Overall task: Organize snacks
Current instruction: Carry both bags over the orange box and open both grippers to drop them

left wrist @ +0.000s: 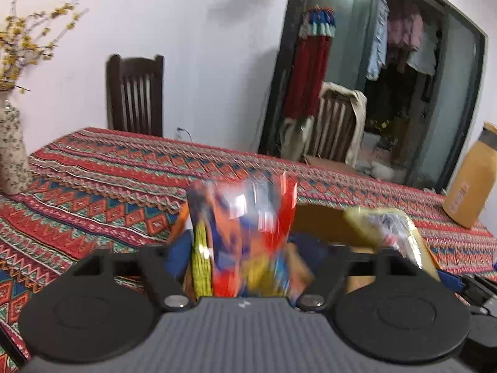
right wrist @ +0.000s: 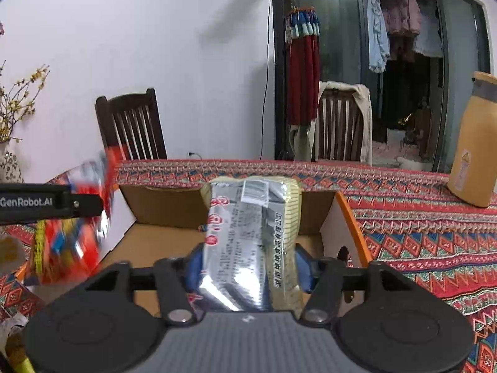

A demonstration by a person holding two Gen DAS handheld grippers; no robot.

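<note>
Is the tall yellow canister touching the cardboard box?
Apart. The right wrist view shows patterned tablecloth between the canister and the box.

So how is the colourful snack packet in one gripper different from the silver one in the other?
The red and blue packet is brightly printed and motion-blurred; the silver and yellow packet is metallic with a pale ridged edge, its small print sharp. The colourful one stands between the left gripper's widely spread jaws; the silver one sits between the right gripper's narrower jaws. Both are upright over the cardboard box.
</note>
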